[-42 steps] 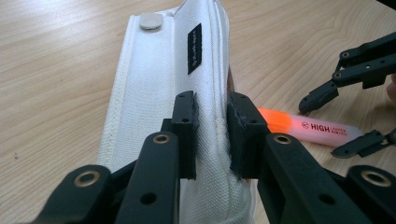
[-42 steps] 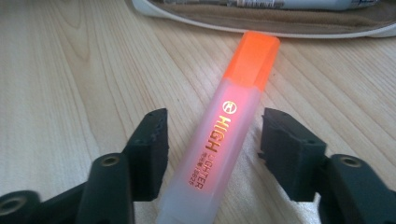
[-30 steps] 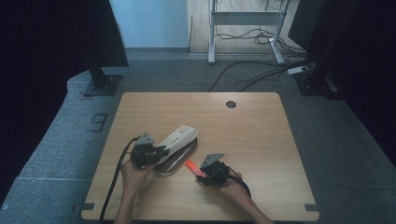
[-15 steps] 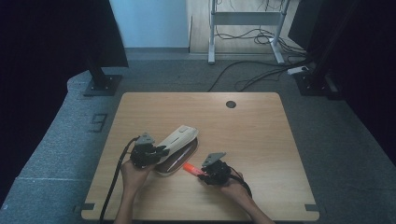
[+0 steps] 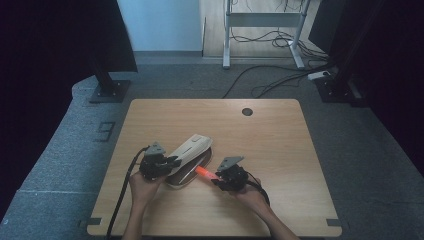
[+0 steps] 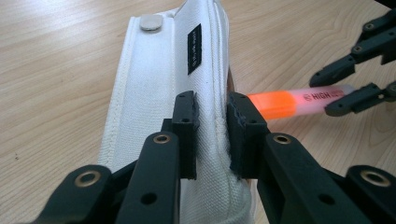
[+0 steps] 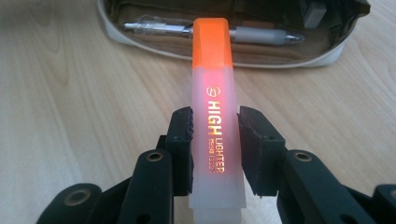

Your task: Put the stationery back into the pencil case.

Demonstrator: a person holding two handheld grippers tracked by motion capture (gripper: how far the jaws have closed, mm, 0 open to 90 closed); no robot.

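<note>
1. High view: I've got the left gripper [image 5: 170, 161] clamped on the raised flap of the white pencil case [image 5: 192, 150], near the front middle of the table [image 5: 280, 145]. The right gripper [image 5: 216, 181] holds the orange highlighter [image 5: 204, 172] just beside the case's open side. The pen's long axis runs from my right jaws up and left toward the opening, so the right hand is the one to feed it in.

2. Left gripper view: my jaws pinch the flap's stitched edge [image 6: 215, 126] tight. The highlighter [image 6: 299, 100] lies level off to the right, orange cap end nearest my fingers.

3. Right gripper view: jaws grip the highlighter [image 7: 212, 112] by its pale barrel, cap pointing straight ahead at the open case [image 7: 280, 58], where a pen [image 7: 261, 33] already lies. The cap looks just short of the rim, though I can't judge the gap well.
</note>
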